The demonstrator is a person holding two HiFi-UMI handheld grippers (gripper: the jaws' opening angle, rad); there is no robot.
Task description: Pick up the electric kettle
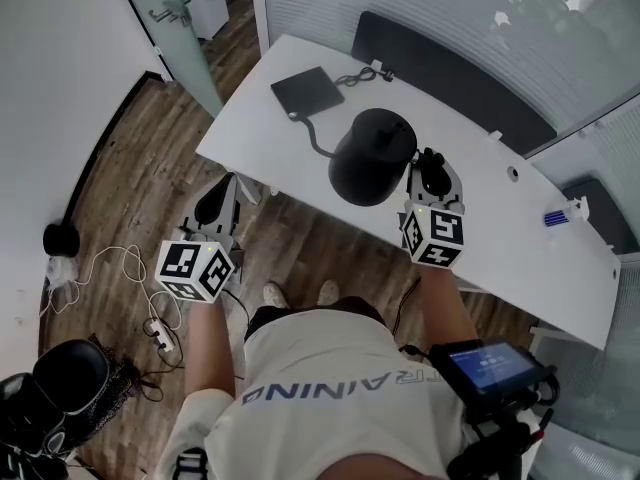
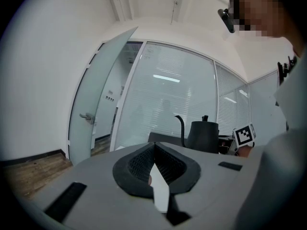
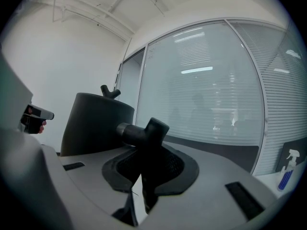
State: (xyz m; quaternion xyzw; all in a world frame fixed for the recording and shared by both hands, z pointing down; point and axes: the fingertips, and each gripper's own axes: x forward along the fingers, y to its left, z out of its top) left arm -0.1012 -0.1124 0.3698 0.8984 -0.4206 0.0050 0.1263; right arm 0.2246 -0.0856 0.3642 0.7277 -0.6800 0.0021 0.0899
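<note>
The black electric kettle point(image 1: 368, 158), with a thin curved spout, hangs just above the white table point(image 1: 500, 223), near its front edge. My right gripper point(image 1: 432, 170) is shut on the kettle's handle point(image 3: 144, 134), which runs down between its pads; the kettle's body point(image 3: 93, 123) fills the left of the right gripper view. The flat black kettle base point(image 1: 307, 91) lies on the table's far left with its cord. My left gripper point(image 1: 222, 203) hangs over the wooden floor in front of the table's left end, jaws together and holding nothing. From there the kettle point(image 2: 204, 135) shows ahead to the right.
A blue and white spray bottle point(image 1: 560, 216) stands at the table's right end. Dark chair backs point(image 1: 440, 78) line the far side before a glass wall. A glass door point(image 1: 170, 18) stands at the far left. Cables and a power strip point(image 1: 155, 333) lie on the floor.
</note>
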